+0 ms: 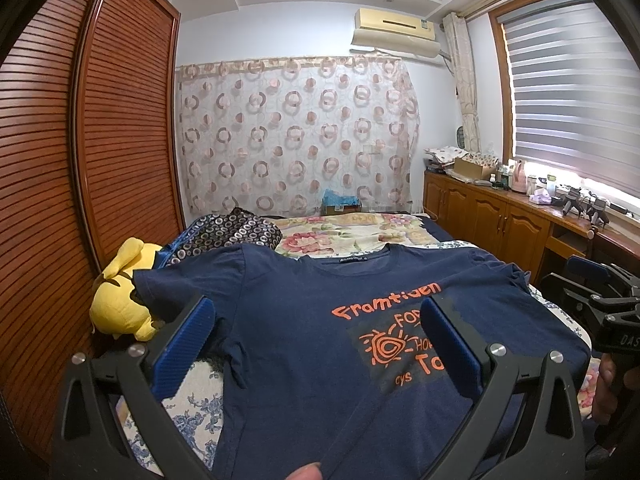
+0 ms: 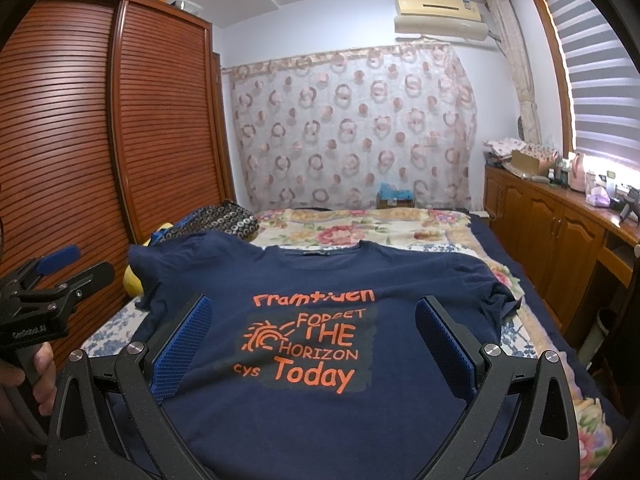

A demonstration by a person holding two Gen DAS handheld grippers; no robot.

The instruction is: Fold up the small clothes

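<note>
A navy T-shirt (image 1: 296,340) (image 2: 400,280) with orange lettering lies spread face up on the bed, collar toward the far wall and sleeves out to both sides. My left gripper (image 1: 316,316) hovers open above the shirt's left half, blue pads wide apart, nothing between them. My right gripper (image 2: 314,312) hangs open over the printed chest area. Each gripper also shows at the edge of the other's view: the right gripper (image 1: 592,292) at the right, the left gripper (image 2: 60,276) at the left, both held by a hand.
A yellow plush toy (image 1: 120,300) lies at the bed's left edge by the wooden wardrobe (image 1: 80,160). A patterned dark cloth (image 2: 224,216) sits beyond the shirt. The floral bedspread (image 2: 360,228) stretches to the curtain. Cabinets (image 2: 560,232) with clutter line the right wall.
</note>
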